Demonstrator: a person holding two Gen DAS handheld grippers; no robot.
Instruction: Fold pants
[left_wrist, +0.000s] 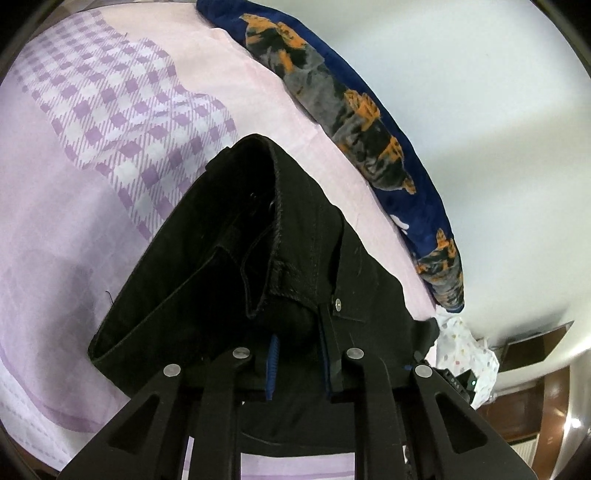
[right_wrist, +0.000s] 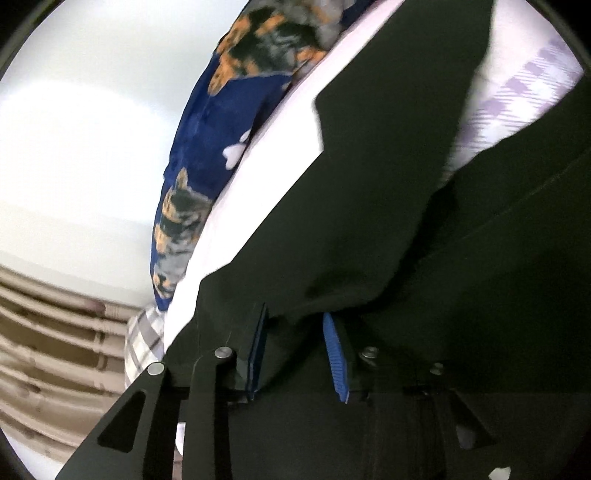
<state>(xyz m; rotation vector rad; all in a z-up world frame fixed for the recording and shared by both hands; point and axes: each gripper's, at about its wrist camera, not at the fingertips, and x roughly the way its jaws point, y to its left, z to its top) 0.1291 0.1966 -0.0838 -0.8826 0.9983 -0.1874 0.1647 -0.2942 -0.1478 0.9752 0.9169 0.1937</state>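
Observation:
The black pants (left_wrist: 229, 251) lie on a lilac bed sheet (left_wrist: 55, 229), waistband end toward the camera, with a metal rivet showing. My left gripper (left_wrist: 299, 354) is shut on the waist fabric, which bunches between its blue-padded fingers (left_wrist: 272, 365). In the right wrist view the pants (right_wrist: 424, 229) fill most of the frame, lifted and blurred. My right gripper (right_wrist: 299, 354) is shut on a fold of the black fabric between its blue pads (right_wrist: 334, 354).
A navy blanket with orange and grey print (left_wrist: 351, 110) lies along the far edge of the bed (right_wrist: 207, 147). A white spotted cloth (left_wrist: 465, 347) sits at the right. White wall (left_wrist: 461, 92) stands behind. Beige curtains (right_wrist: 48, 350) hang at the left.

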